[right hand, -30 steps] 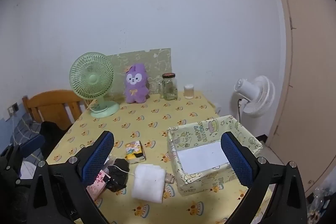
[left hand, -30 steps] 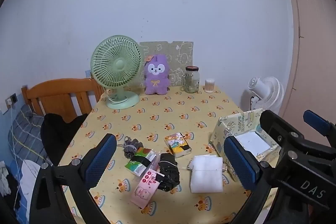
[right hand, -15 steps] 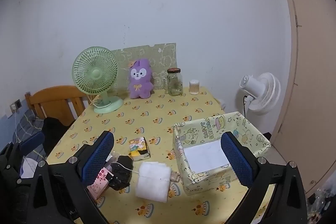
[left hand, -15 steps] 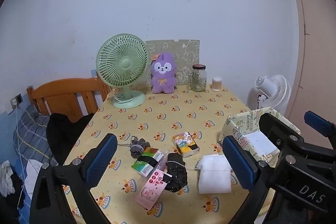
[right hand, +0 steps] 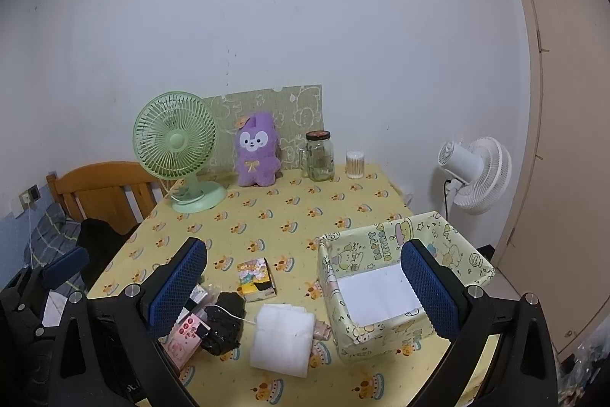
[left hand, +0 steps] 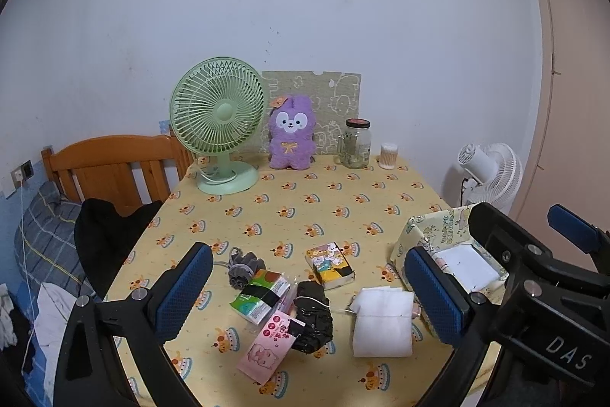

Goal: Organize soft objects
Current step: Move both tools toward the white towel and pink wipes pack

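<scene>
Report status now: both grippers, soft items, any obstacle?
Left gripper open, empty. Right gripper open, empty. White folded cloth beside box, untouched. Nothing blocking.

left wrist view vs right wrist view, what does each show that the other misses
Only the left wrist view shows the grey pouch and the green pack whole. Only the right wrist view shows the whole box, with white paper inside. Both show the open left gripper, open right gripper, white towel, black bundle and plush.
</scene>
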`<action>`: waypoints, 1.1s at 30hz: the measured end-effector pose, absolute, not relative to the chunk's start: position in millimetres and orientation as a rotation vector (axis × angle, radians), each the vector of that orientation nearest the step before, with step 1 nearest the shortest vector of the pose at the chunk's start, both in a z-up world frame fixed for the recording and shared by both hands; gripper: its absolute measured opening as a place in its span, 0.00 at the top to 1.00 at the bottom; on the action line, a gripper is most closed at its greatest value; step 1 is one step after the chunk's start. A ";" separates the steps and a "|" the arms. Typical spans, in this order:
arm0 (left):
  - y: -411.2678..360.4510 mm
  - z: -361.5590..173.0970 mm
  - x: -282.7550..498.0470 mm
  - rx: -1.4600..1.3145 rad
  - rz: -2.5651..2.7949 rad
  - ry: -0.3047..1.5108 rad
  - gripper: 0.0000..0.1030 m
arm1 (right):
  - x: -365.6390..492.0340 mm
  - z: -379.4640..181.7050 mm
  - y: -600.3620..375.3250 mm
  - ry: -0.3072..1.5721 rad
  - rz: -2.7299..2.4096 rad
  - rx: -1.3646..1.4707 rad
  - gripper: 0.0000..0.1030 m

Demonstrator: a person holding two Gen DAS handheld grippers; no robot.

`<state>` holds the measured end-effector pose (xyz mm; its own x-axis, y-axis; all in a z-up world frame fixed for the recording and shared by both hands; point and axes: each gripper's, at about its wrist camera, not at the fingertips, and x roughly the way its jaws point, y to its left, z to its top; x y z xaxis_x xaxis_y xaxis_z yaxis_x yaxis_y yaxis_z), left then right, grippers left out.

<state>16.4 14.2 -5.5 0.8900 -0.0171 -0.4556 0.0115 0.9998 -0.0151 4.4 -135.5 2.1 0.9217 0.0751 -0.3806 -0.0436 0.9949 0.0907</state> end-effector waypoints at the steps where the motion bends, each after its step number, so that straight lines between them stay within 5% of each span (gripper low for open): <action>1: 14.2 -6.0 16.1 -0.009 -0.011 0.472 0.01 | 3.9 1.7 -135.2 0.394 0.063 0.082 0.00; 33: 8.8 -20.4 20.3 0.010 -0.017 0.433 0.01 | 10.6 -7.2 -131.2 0.359 0.083 0.054 0.00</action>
